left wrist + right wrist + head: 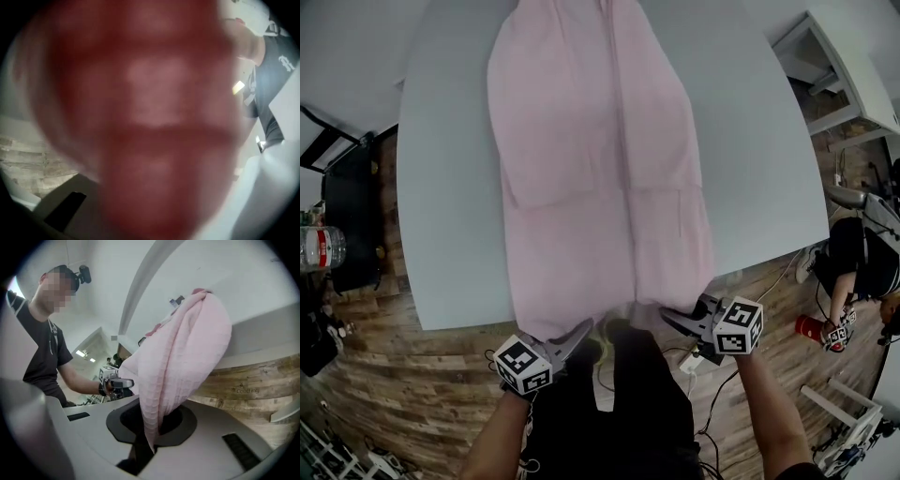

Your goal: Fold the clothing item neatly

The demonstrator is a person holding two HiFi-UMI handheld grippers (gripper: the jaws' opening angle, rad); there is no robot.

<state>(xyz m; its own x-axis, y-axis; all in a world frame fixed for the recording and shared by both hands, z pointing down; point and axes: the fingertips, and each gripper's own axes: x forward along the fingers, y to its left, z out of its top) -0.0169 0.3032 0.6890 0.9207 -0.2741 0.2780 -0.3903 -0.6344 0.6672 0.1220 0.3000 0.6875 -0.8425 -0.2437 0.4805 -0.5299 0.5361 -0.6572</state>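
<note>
A pink garment (600, 159) lies lengthwise on the pale grey table (450, 187), and its near end hangs over the front edge. My left gripper (581, 330) is at the hem's left corner and my right gripper (673, 319) at the right corner, both just below the table edge. In the right gripper view the cloth (187, 348) bunches down into my right gripper (152, 446), which is shut on it; the left gripper (124, 383) shows beyond. In the left gripper view blurred pink cloth (150, 117) covers the lens and hides the jaws.
A water bottle (319, 246) and dark furniture (352, 216) stand left of the table. On the wooden floor at the right are cables, a red object (807, 328) and a seated person (862, 253). A white table (853, 75) is at the top right.
</note>
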